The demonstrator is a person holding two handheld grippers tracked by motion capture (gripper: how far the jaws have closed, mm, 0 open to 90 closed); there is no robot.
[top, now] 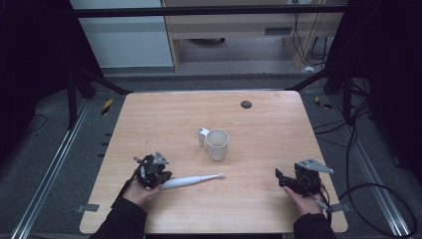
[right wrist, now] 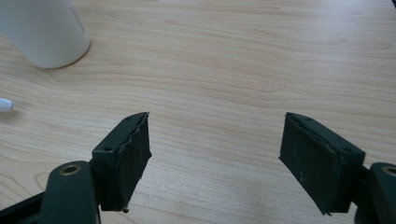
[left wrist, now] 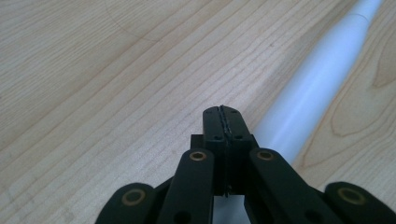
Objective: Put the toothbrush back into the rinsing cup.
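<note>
Wooden table (top: 259, 199): white toothbrush (top: 191, 181) near front edge, beside left gripper (left wrist: 223, 122), jaws closed, holding nothing; white cup (top: 217, 144) mid-table; right gripper (right wrist: 215, 158) wide open, empty.

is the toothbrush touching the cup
Apart. The high view shows bare table between the toothbrush head and the cup, which stands farther back on the table.

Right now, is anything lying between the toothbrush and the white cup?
Nothing visible does. The toothbrush lies flat beside the shut left gripper, its head pointing toward the cup, with bare table between them. The open right gripper waits off to the side, away from that stretch.
</note>
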